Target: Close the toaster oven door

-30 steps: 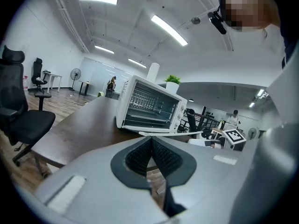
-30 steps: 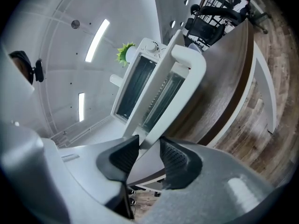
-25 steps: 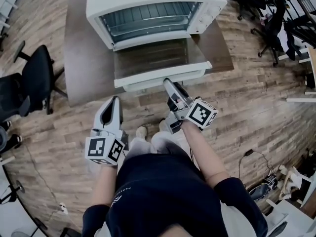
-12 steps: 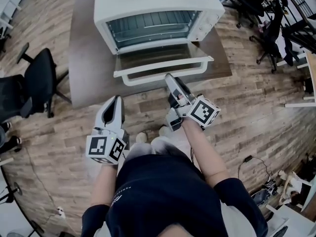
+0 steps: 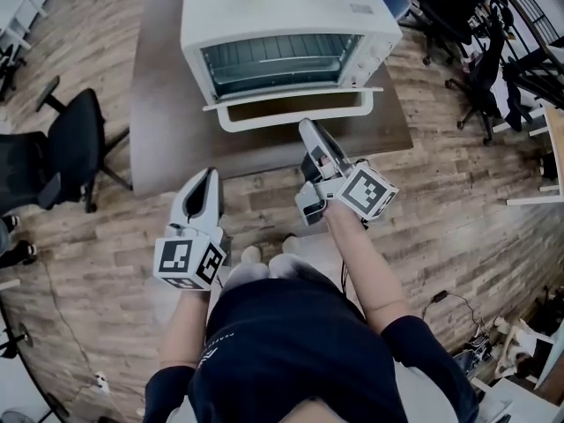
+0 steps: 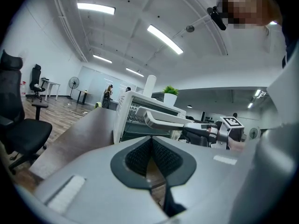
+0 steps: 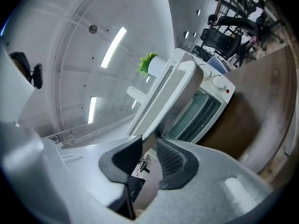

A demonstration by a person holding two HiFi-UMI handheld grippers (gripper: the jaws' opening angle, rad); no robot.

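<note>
The white toaster oven (image 5: 282, 16) stands on a brown table (image 5: 167, 139). Its door (image 5: 295, 106) is tilted partway up, with the handle (image 5: 291, 120) along its front edge. My right gripper (image 5: 306, 130) reaches up under that handle. Its jaws are closing with a gap still between the pads, and the door (image 7: 163, 101) rises right beyond the right gripper (image 7: 148, 143) tips. My left gripper (image 5: 208, 176) hangs in front of the table, apart from the oven. In its own view the left gripper (image 6: 151, 139) is shut on nothing, facing the oven (image 6: 135, 115).
A black office chair (image 5: 62, 148) stands left of the table on the wood floor. More black chairs (image 5: 476, 60) crowd the upper right. A green plant (image 7: 148, 62) shows behind the oven. The person's shoes (image 5: 253, 256) are near the table's front edge.
The oven door has swung up from lying flat to partly raised. My right gripper has moved up and forward under its handle, and its jaws have narrowed. The left gripper has barely moved.
</note>
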